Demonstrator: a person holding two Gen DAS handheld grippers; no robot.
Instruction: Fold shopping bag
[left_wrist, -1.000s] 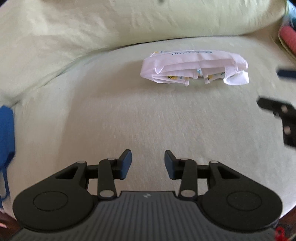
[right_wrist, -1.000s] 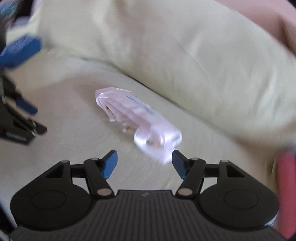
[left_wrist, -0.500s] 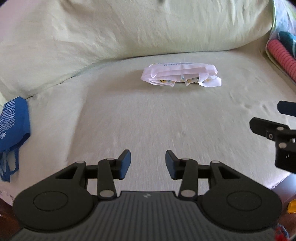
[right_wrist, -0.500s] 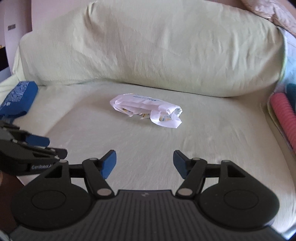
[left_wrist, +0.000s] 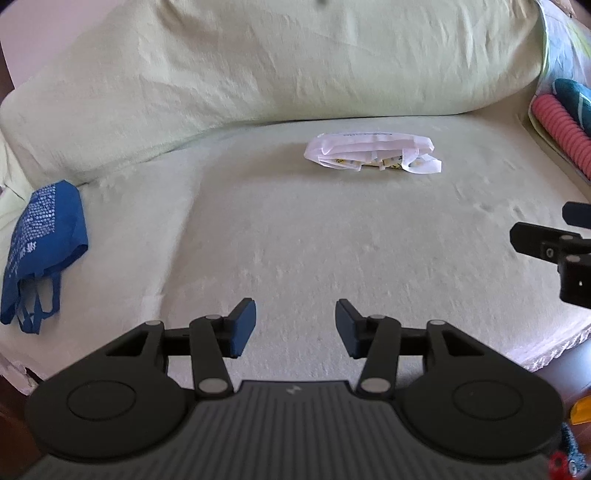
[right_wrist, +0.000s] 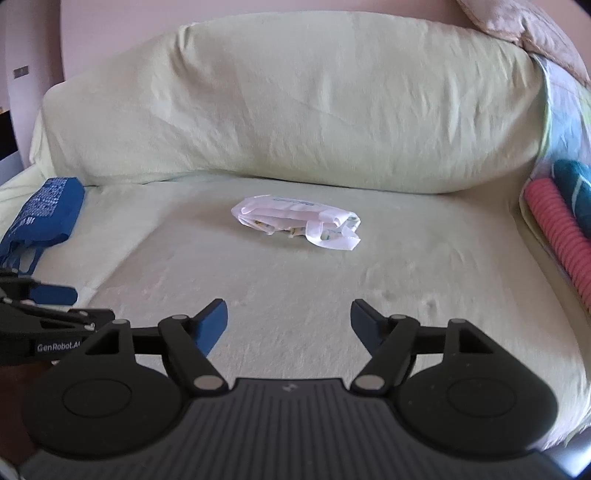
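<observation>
Heads up: your white shopping bag is already a folded bundle lying mid-seat on the sofa, near the back cushion, well apart from both claws. Your left claw and right claw are both empty, jaws opening, nothing between them. What I'd worry about is that loose handle loop sticking out at one end. My guess is it could spring the fold open on that soft, squishy cover, or snag if you reach in again. The blue bag slumps at the seat's left edge, and a pink ribbed roll lies at the right.
</observation>
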